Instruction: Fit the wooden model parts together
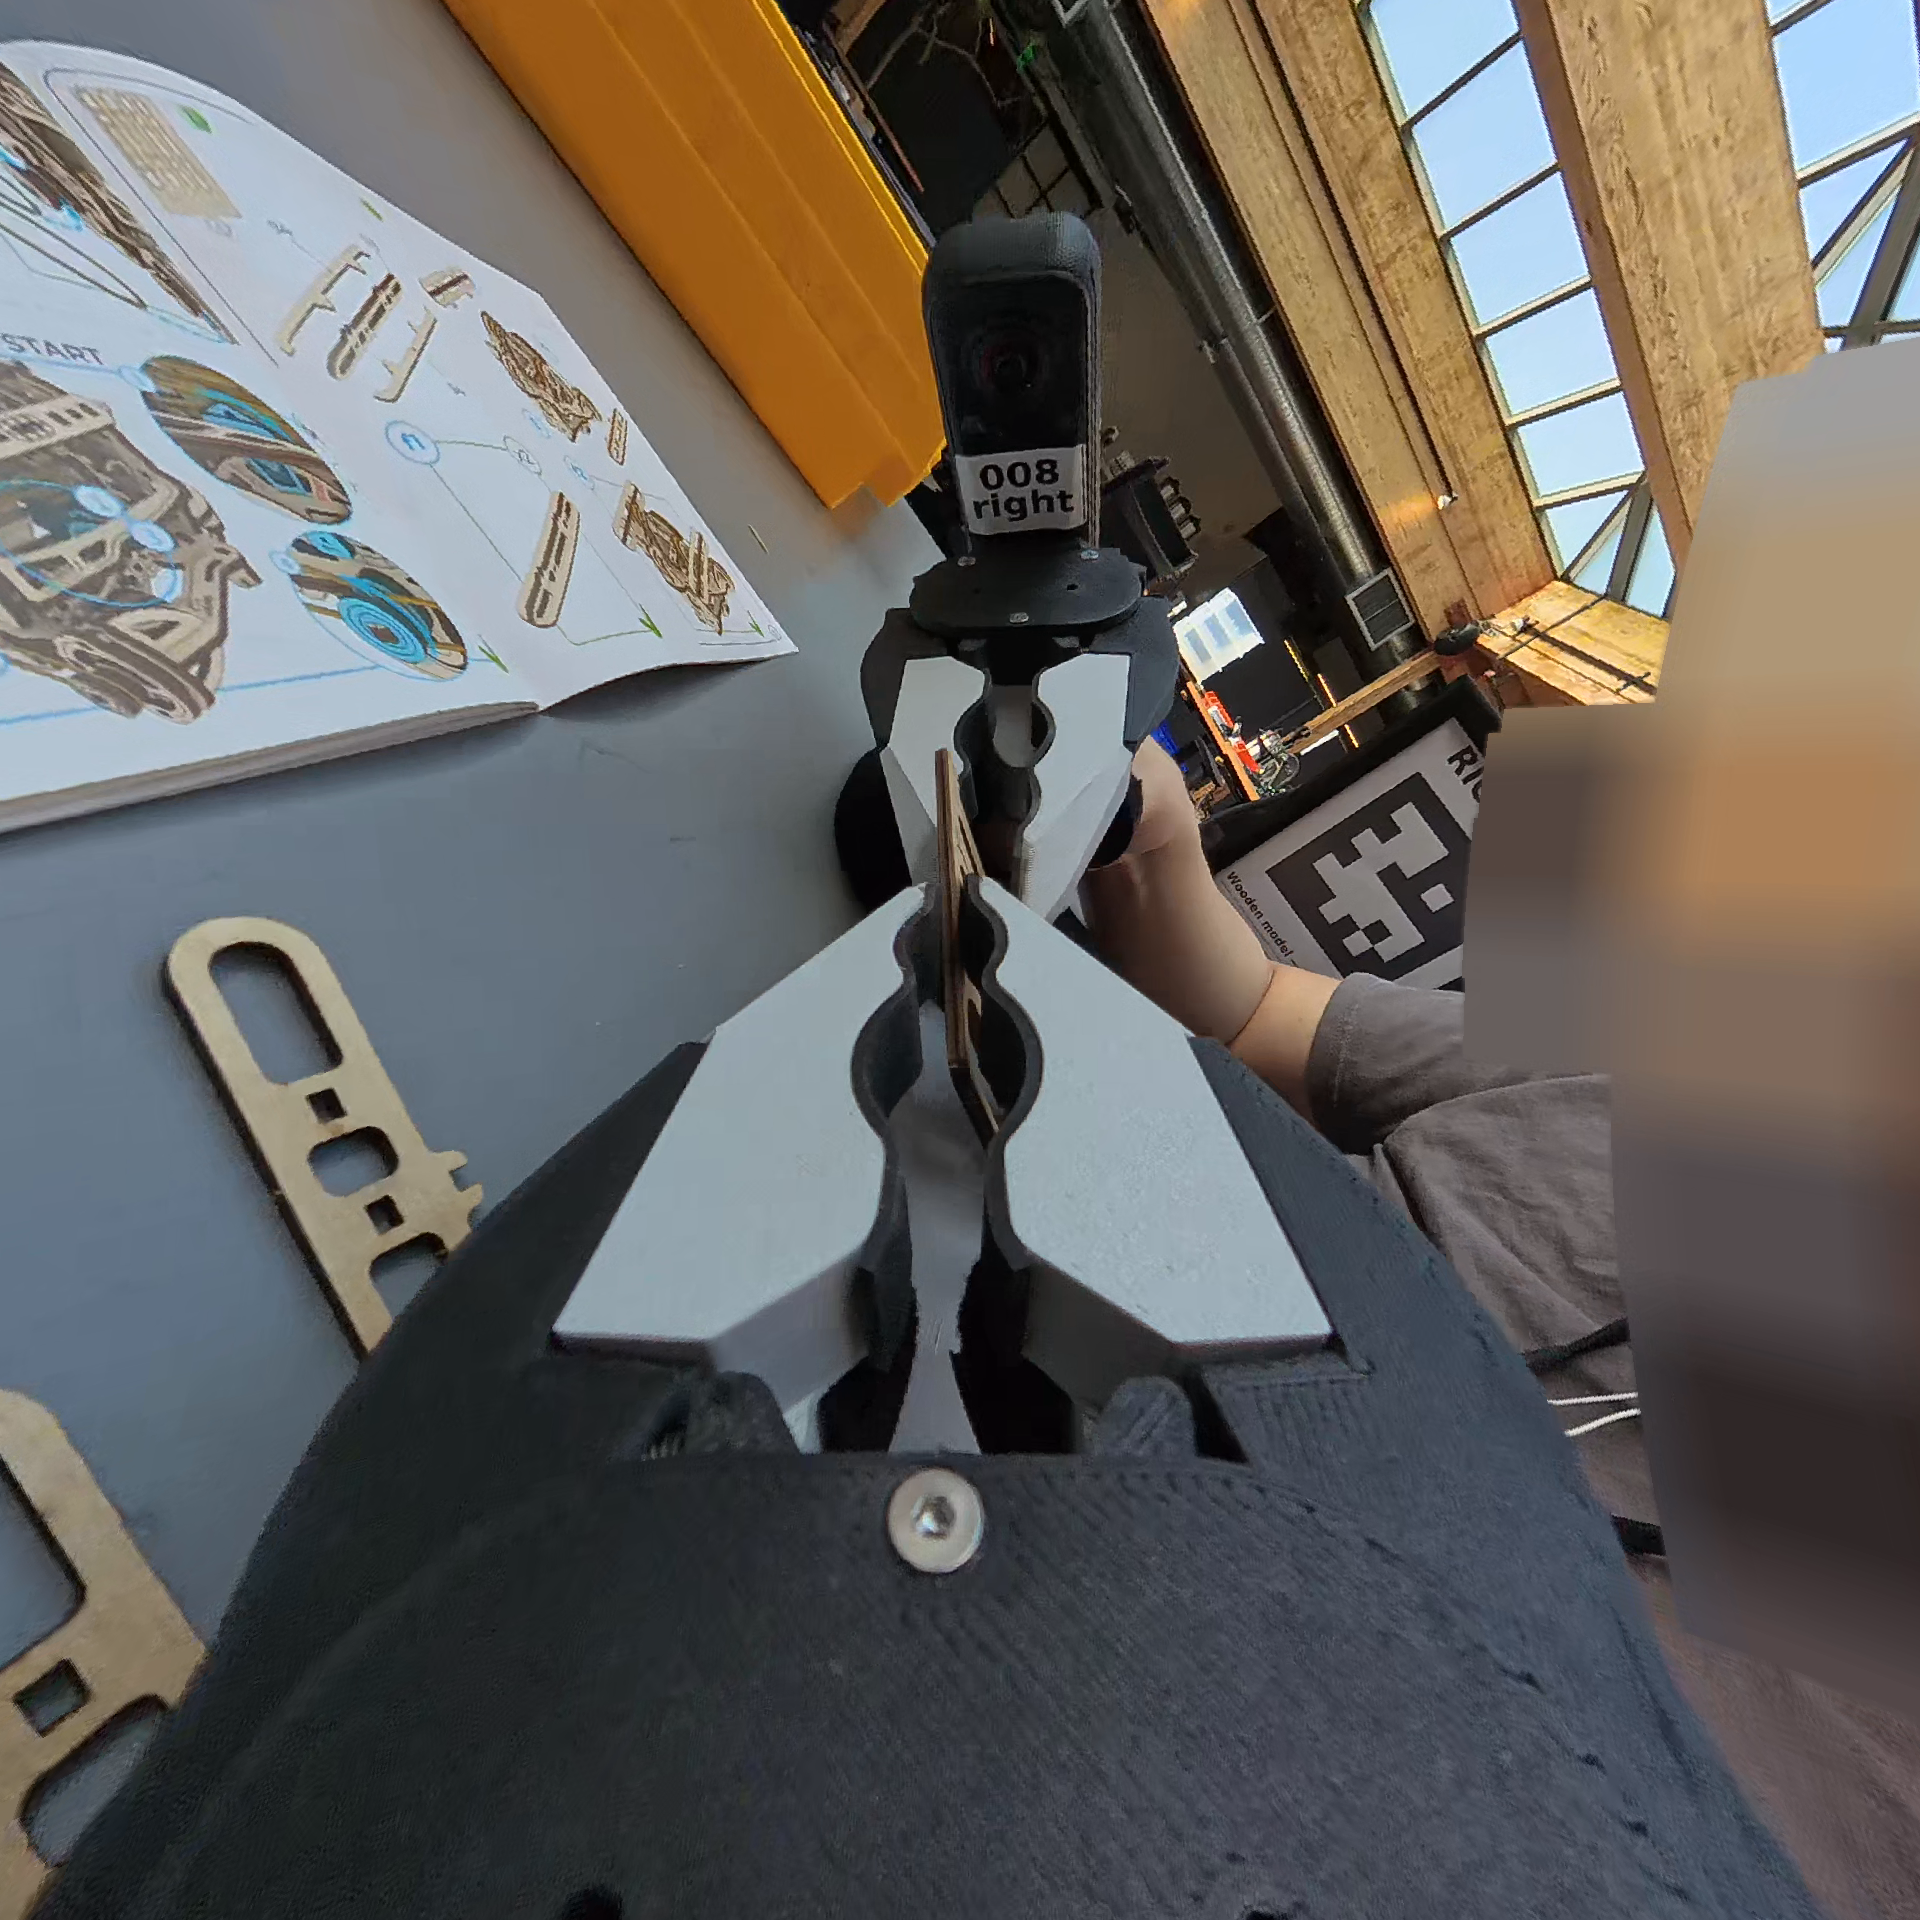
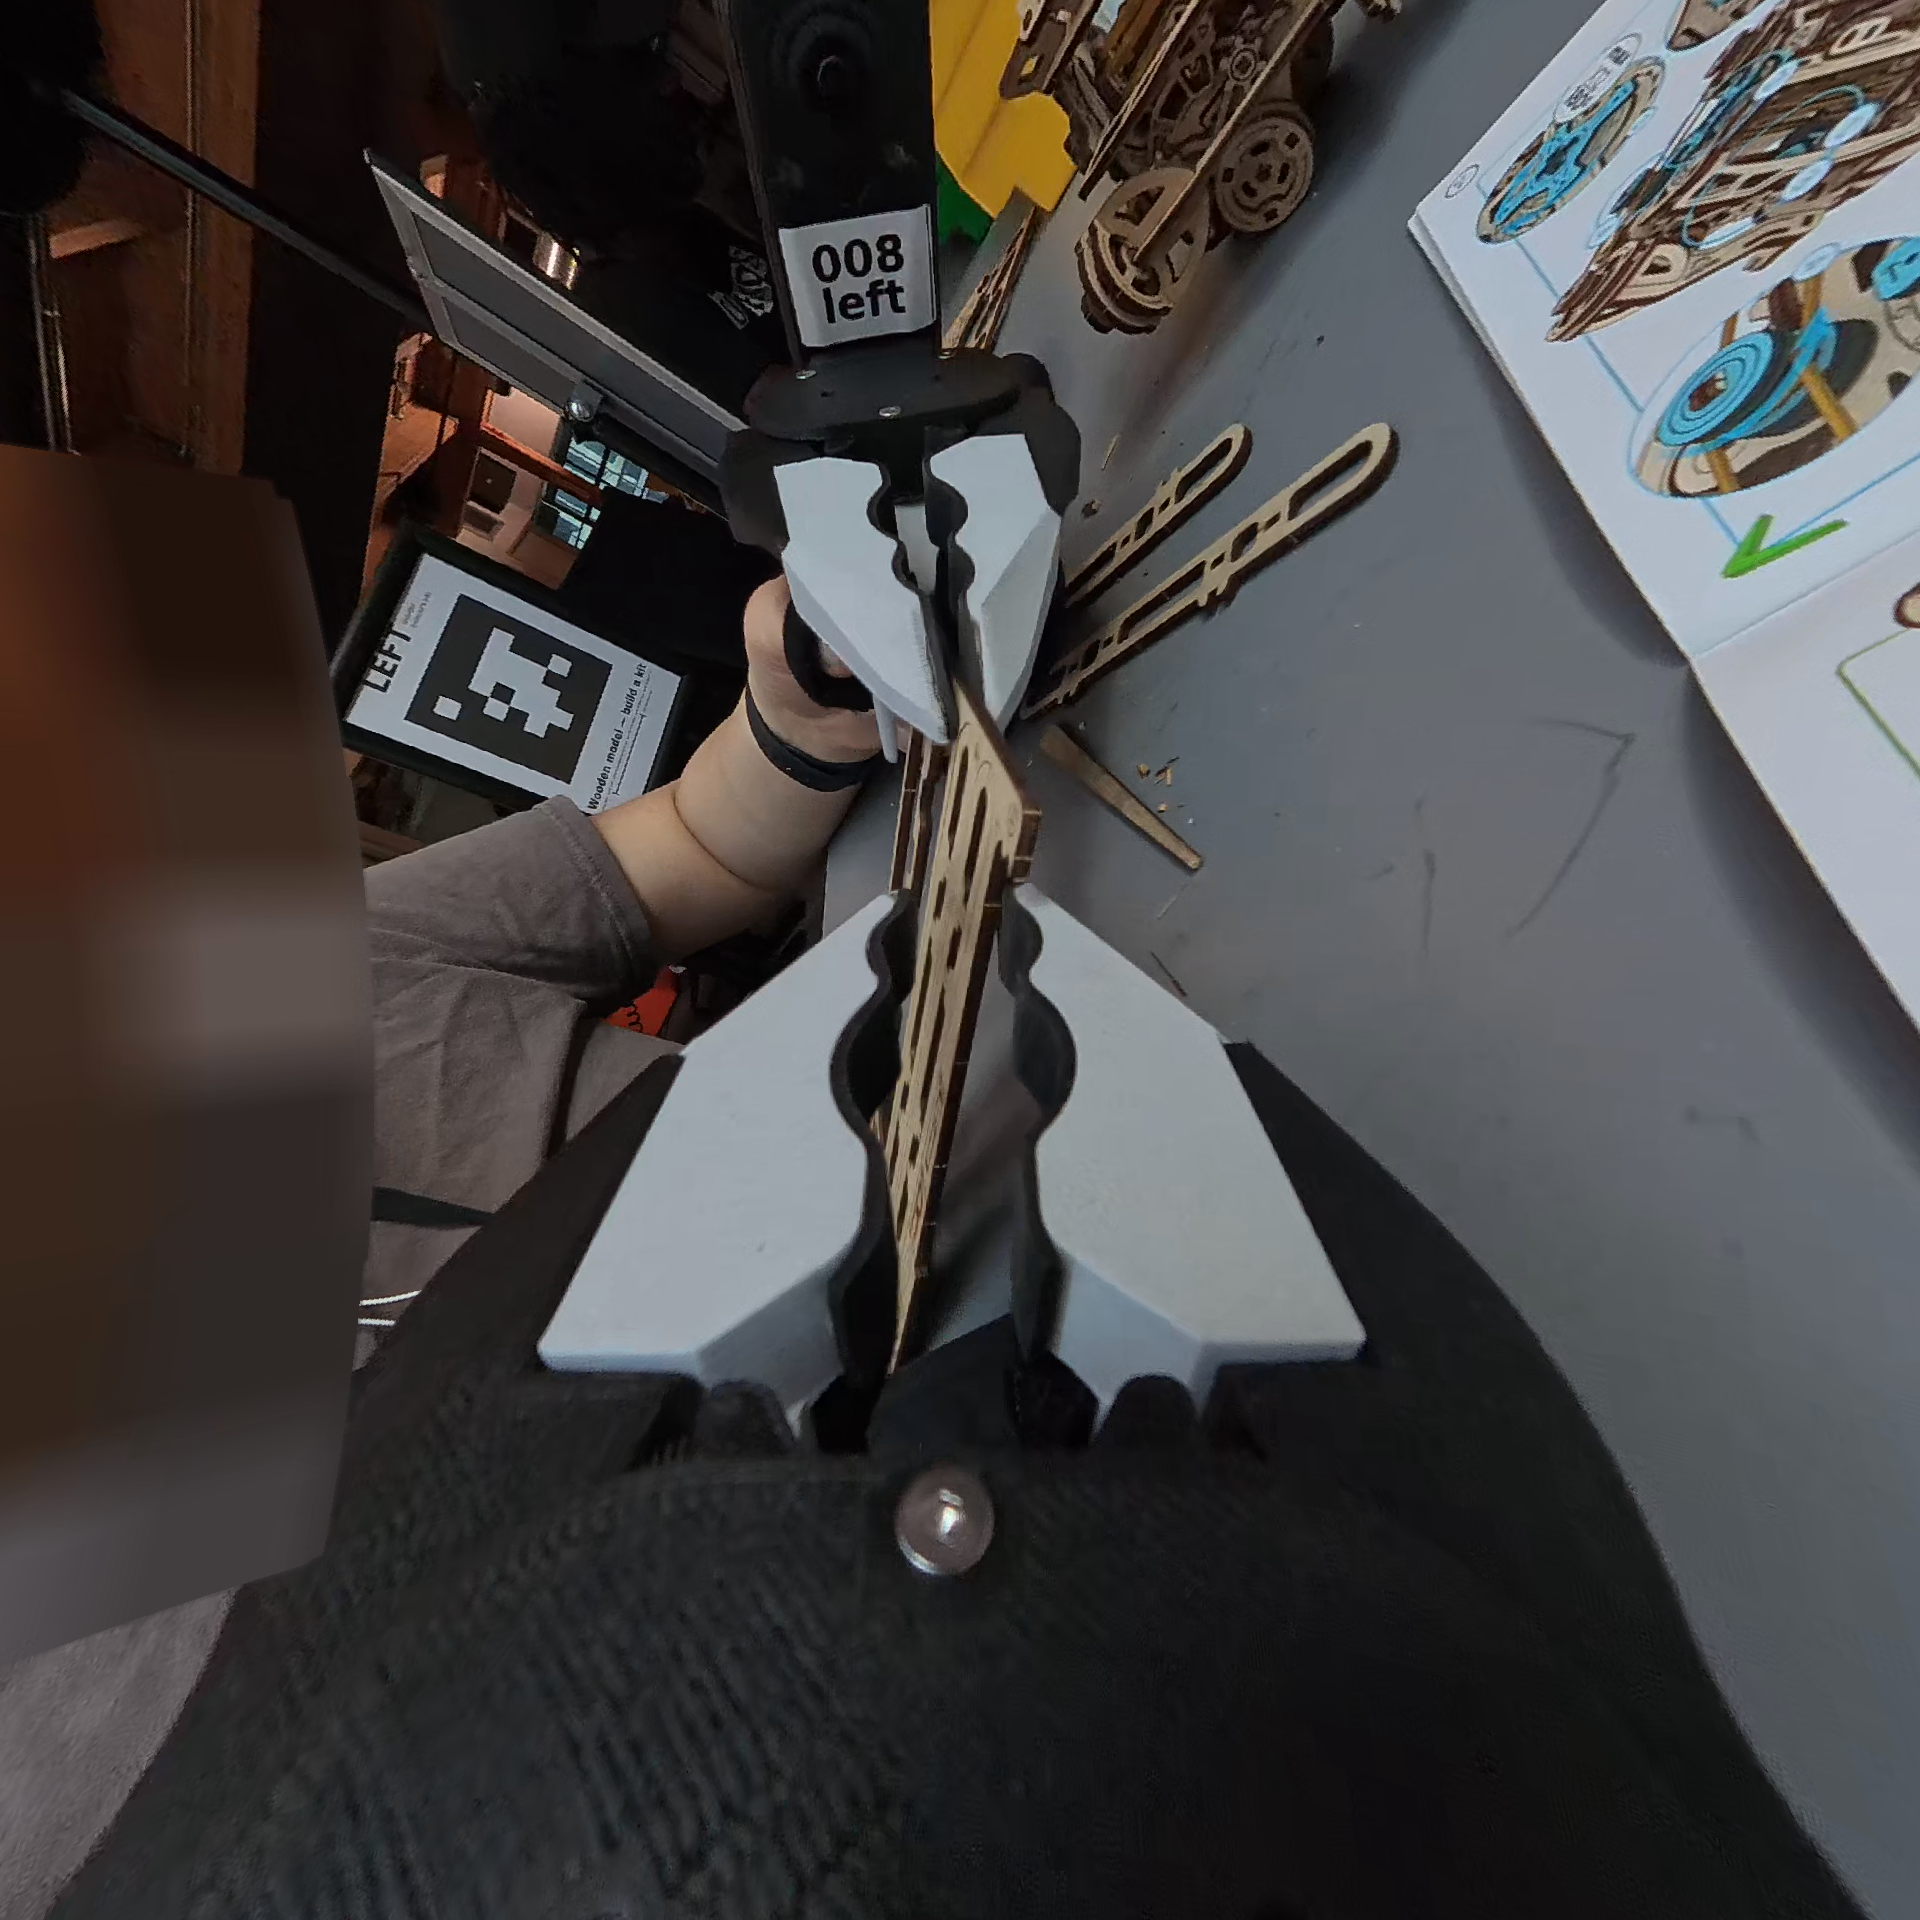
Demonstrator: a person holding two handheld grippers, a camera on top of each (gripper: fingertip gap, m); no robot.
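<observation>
While both grippers face each other above the surface (image 2: pixel 1455 935), you hold the wooden parts edge-on between them. Your right gripper (image 2: pixel 951 914) has its fingers closed on a slotted strip (image 2: pixel 951 1018) that runs deep along the finger channel, likely to keep it stiff for pressing. Your left gripper (image 1: pixel 951 914) is clamped on thin wood (image 1: pixel 961 997) at its fingertips; whether that is a second part or the strip's far end, you cannot tell. Holding them off the surface leaves both ends free to line up. Spare strips (image 2: pixel 1226 561) lie beyond, beside the manual (image 2: pixel 1766 644) and the built model (image 2: pixel 1184 156).
</observation>
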